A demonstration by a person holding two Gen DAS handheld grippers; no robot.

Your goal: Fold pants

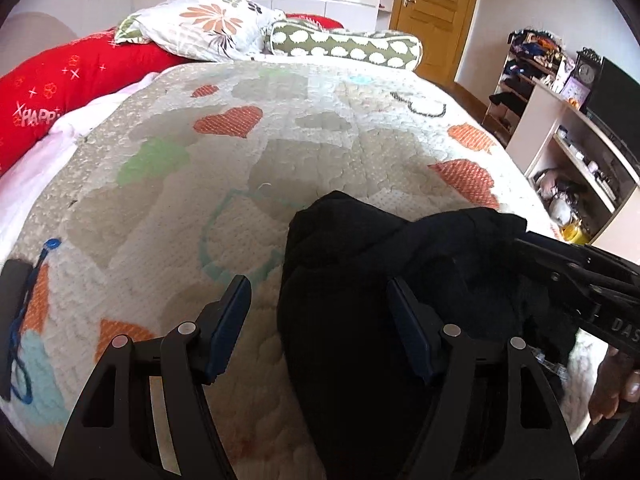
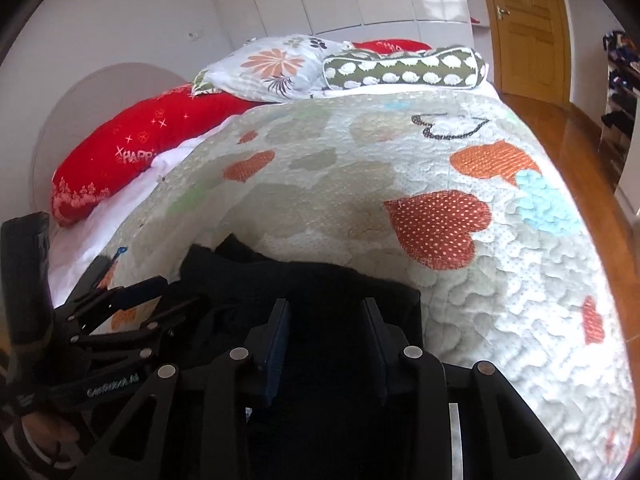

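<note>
My left gripper (image 1: 320, 312) gapes beside the black pants (image 1: 360, 280); my right gripper (image 2: 326, 332) stands parted over them on the quilt (image 2: 500, 280).

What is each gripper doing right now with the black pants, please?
Left gripper: open, holding nothing, jaws astride the edge of the black pants.
Right gripper: jaws partly apart over the pants; a grip cannot be told.

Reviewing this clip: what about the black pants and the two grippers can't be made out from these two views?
- Black pants: the near end runs under the left gripper and off the bottom edge; folds vanish in the dark cloth.
- Right gripper: black on black in the right wrist view, so whether its pads press the cloth is unclear.
- Hand on the right gripper: cut off by the left wrist view's right edge.
</note>
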